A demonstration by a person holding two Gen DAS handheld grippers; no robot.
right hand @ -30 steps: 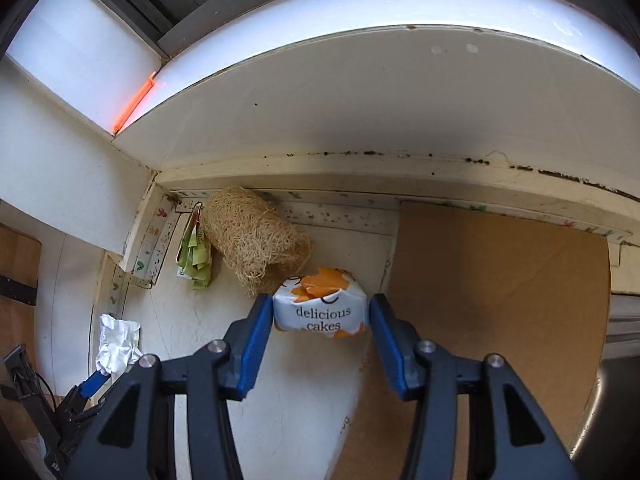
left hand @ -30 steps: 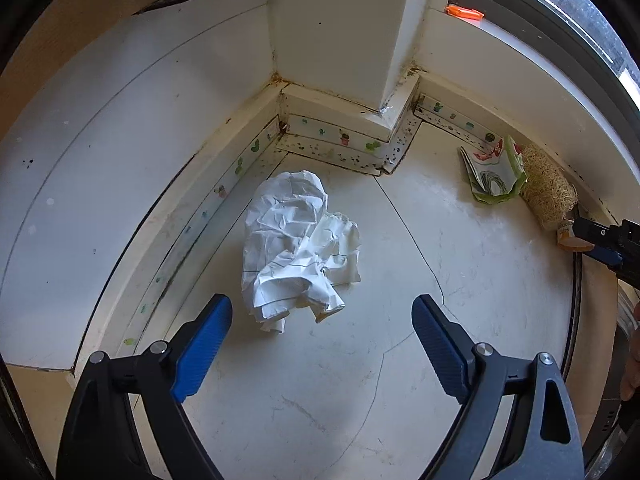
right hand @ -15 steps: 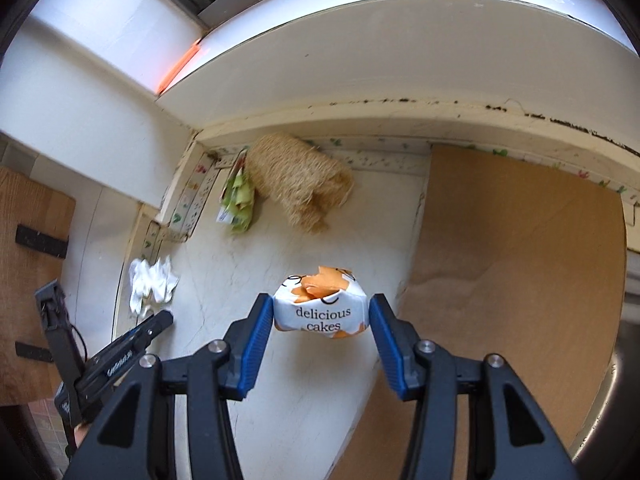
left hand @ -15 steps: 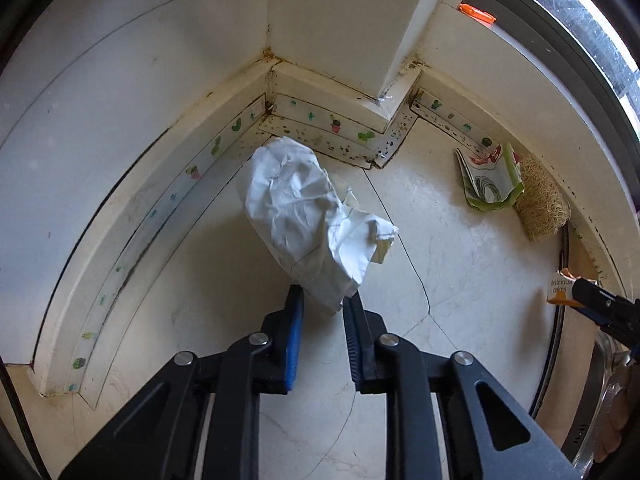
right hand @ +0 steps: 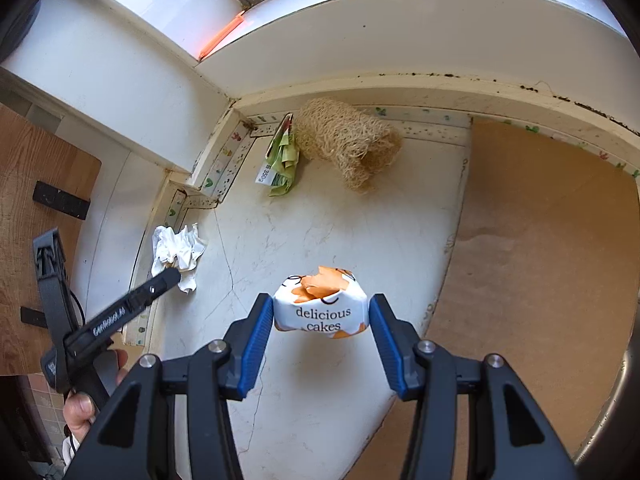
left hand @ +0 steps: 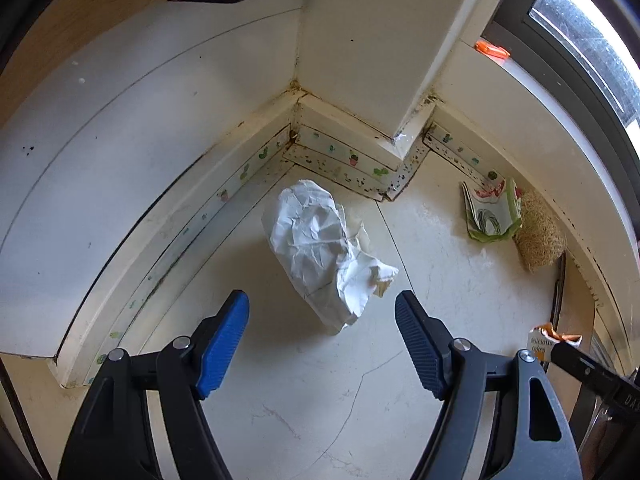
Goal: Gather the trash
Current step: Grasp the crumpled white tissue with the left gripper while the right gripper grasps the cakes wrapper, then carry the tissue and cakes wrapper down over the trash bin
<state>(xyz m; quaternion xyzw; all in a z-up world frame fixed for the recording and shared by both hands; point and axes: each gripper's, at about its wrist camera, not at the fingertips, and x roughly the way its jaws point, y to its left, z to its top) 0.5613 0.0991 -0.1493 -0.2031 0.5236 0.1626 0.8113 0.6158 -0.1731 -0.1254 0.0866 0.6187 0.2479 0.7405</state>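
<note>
On the worktop (left hand: 460, 288), crumpled white paper (left hand: 320, 248) lies creased and bunched.

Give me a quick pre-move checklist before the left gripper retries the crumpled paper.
1. Left gripper open: ok; its jaws have just been opening and the pads press on nothing.
2. Crumpled paper lined up: ok, its near end lies between the fingertips, on the counter.
3. Right gripper grip on the cake wrapper: ok, both pads press on it and it is off the counter.
4. Grippers apart: ok, right one sits at the left view's right edge.
5. Other trash: not ok, green packet uncollected beside the loofah.
</note>
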